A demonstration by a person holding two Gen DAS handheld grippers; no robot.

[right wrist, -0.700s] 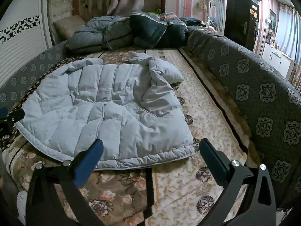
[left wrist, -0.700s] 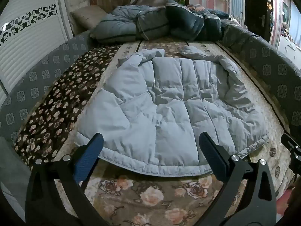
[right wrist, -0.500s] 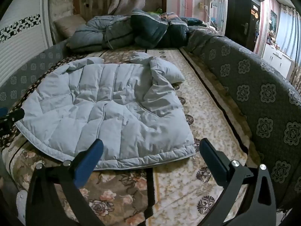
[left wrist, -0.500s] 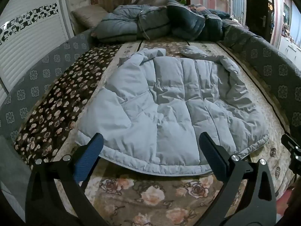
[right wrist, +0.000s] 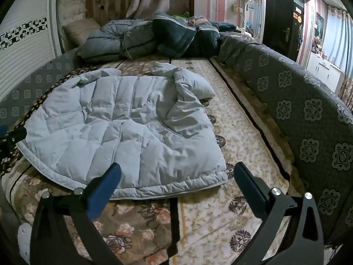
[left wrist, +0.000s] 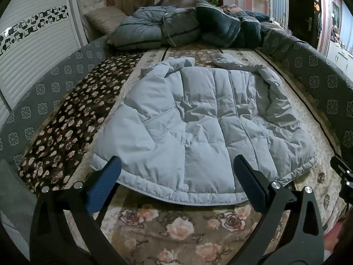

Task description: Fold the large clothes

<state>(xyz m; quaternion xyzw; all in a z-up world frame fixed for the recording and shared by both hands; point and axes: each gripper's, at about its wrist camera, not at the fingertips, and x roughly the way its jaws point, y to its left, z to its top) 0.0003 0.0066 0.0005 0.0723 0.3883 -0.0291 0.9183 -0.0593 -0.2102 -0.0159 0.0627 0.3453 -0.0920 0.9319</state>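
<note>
Floral bedding (left wrist: 176, 227) bore a grey puffer jacket (left wrist: 198, 128), hem just beyond the empty, wide-spread left gripper (left wrist: 176, 176) and right gripper (right wrist: 176, 176).

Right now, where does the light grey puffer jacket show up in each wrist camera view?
Left wrist view: the light grey puffer jacket fills the centre, its hem just past the open fingers.
Right wrist view: the jacket lies left of centre, its hem corner between the fingers.
Shared landmark: the pile of dark quilts behind it.
</note>
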